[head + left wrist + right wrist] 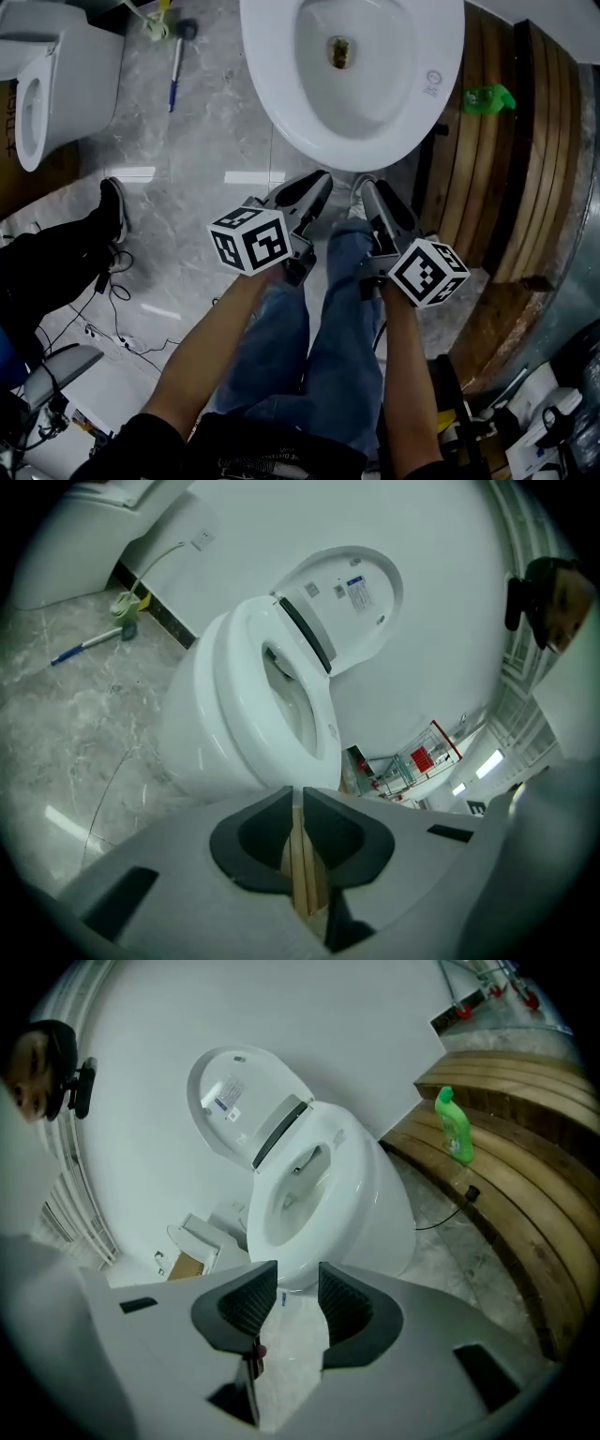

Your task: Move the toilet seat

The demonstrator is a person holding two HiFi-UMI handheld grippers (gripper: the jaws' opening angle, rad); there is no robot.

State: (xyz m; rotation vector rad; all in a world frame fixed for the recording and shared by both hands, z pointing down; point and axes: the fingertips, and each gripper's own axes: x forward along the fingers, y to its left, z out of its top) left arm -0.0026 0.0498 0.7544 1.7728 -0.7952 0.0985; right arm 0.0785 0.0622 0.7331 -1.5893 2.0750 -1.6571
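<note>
A white toilet (352, 80) stands straight ahead, its seat ring (281, 89) lying down on the bowl. The lid (352, 597) is raised behind it against the wall. My left gripper (319, 185) hovers just short of the bowl's front rim, jaws shut with nothing between them. My right gripper (366, 187) hangs beside it, equally close to the rim, jaws open and empty. Neither touches the toilet. In the left gripper view the seat (246, 691) lies beyond the shut gripper (298, 803). The right gripper view shows the seat (328, 1162) and lid (234, 1096) past the open gripper (298, 1290).
A second toilet (37, 84) stands at the far left, with a blue-handled tool (175, 70) on the marble floor near it. Curved wooden steps (506, 169) at the right carry a green bottle (487, 97). Cables (112, 291) and another person's black shoe (111, 208) are at the left.
</note>
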